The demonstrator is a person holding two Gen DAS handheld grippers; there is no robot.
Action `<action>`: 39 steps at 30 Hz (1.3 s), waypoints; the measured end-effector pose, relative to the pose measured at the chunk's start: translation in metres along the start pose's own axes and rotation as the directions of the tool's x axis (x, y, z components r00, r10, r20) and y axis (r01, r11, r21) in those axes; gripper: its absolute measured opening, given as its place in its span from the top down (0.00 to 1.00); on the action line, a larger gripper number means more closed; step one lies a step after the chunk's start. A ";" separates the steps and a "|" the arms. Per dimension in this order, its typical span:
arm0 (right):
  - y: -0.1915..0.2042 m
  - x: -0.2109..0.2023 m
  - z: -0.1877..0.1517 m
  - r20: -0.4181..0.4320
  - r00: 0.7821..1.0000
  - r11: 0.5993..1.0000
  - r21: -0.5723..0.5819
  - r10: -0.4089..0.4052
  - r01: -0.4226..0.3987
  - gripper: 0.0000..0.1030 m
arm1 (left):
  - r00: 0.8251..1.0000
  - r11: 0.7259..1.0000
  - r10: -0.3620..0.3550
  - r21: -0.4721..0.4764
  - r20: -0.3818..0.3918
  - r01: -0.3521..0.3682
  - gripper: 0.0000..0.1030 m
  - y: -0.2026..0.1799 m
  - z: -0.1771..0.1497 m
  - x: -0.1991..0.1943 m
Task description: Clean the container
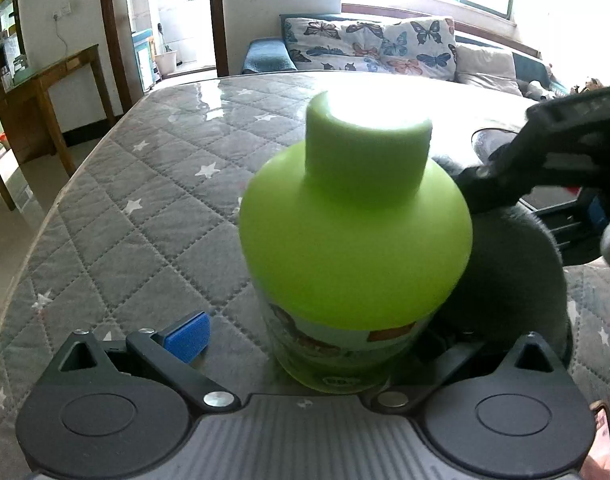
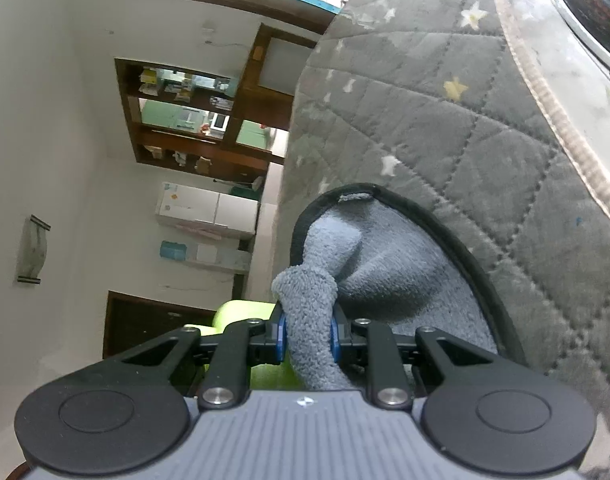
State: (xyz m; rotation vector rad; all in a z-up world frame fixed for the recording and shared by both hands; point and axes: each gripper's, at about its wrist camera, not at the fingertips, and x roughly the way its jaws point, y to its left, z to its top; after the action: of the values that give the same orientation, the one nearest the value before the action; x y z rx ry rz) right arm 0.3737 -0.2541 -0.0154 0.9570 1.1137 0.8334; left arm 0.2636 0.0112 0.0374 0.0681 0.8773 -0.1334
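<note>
On the grey star-quilted table cover (image 1: pixel 137 184) stands the lime-green plastic container (image 1: pixel 355 240), between the left gripper (image 1: pixel 305 344)'s spread fingers. The right gripper (image 2: pixel 308 330) is clamped on a grey terry cloth (image 2: pixel 385 264) beside it; wiping looks barely begun

In the left wrist view, the left gripper's (image 1: pixel 301 344) right finger is hidden behind the green container (image 1: pixel 355 248), so the jaws' spacing cannot be judged. The container's label is blurred and unreadable. The grey cloth (image 1: pixel 513 280) is largely covered by the container. The right gripper (image 1: pixel 565 160) is cut off by the edge.
</note>
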 end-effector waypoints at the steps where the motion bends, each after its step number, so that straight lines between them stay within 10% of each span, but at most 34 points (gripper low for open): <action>1: 0.003 -0.002 0.000 0.003 1.000 1.000 -0.007 0.008 -0.008 0.81 | 1.000 1.000 0.001 -0.001 0.000 -0.001 0.00 0.000 0.000 0.000; 39: 0.017 0.026 -0.002 -0.087 0.994 0.996 -0.066 -0.063 0.057 0.80 | 1.000 1.000 -0.003 -0.011 0.012 0.003 0.00 0.007 -0.016 -0.019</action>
State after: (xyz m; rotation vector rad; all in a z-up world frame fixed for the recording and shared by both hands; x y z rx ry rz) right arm 0.3766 -0.2237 -0.0089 0.8369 1.1801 0.8642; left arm 0.2399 0.0221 0.0420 0.0555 0.8666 -0.1313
